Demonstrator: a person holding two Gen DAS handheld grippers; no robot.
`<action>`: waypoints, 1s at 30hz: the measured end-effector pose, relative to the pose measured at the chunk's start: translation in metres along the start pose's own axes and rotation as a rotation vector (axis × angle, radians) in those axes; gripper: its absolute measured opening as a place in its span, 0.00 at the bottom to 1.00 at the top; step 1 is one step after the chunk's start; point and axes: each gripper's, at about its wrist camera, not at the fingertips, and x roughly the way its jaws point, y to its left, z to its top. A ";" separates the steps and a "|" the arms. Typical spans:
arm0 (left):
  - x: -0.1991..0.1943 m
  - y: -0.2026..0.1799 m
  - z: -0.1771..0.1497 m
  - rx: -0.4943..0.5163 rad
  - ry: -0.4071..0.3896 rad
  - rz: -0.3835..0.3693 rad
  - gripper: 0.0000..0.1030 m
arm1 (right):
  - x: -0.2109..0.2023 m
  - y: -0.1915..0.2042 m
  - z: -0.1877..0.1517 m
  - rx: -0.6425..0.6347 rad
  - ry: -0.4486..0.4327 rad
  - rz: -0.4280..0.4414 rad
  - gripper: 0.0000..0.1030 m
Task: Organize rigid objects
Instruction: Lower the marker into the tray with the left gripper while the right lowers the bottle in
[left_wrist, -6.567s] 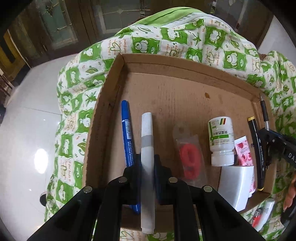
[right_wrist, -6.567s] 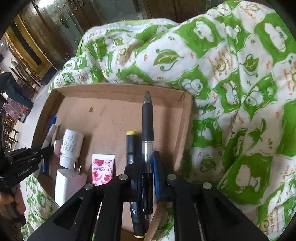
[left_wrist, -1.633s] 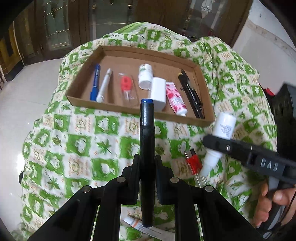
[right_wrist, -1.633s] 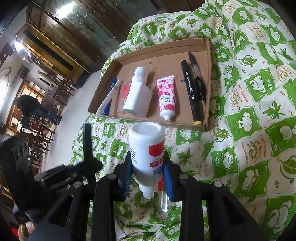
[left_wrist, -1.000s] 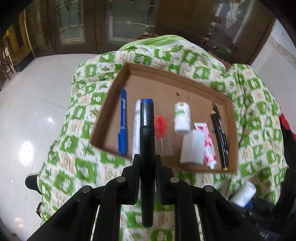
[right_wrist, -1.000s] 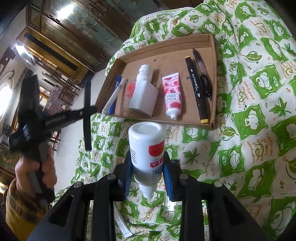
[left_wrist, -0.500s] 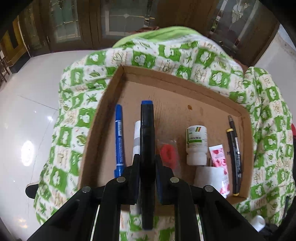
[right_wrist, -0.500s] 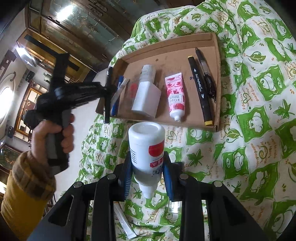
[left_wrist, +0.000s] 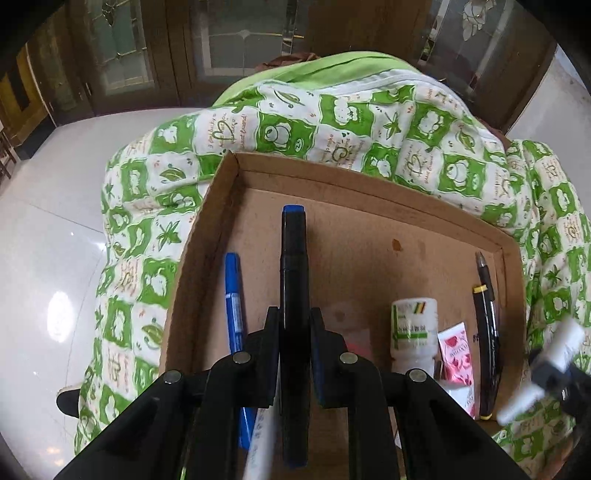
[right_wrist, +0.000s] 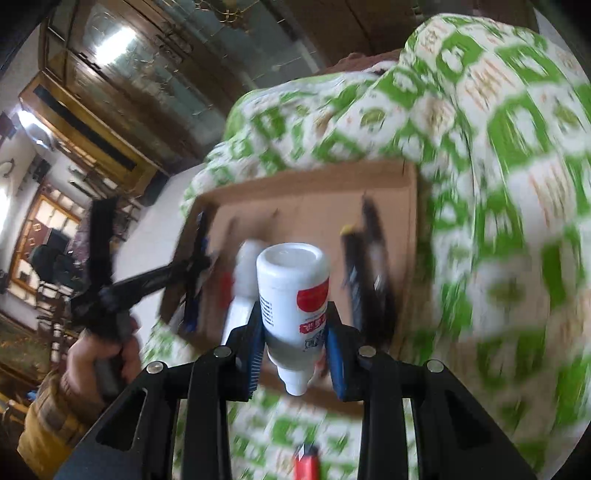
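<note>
Green-and-white quilt (left_wrist: 354, 122) — cardboard tray (left_wrist: 369, 184), perhaps a lighter (right_wrist: 306, 458)

Your tray (left_wrist: 192, 258) is raw brown cardboard, matt and slightly fibrous. Under it lies soft printed cloth (left_wrist: 280, 125), green and white. The marker (left_wrist: 293, 280) you hold is black plastic, semi-glossy. The white bottle (right_wrist: 291, 284) is smooth glossy plastic with a paper label. The floor (left_wrist: 48, 236) is polished, reflective tile.
</note>
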 end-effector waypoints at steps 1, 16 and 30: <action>0.002 0.000 0.003 0.003 0.000 0.003 0.14 | 0.006 -0.001 0.006 -0.002 0.003 -0.017 0.28; 0.036 -0.032 0.041 0.065 0.009 0.019 0.14 | 0.091 0.011 0.054 -0.011 0.092 -0.028 0.28; 0.014 -0.047 0.018 0.138 -0.042 0.110 0.31 | 0.092 0.011 0.054 -0.010 0.038 -0.025 0.42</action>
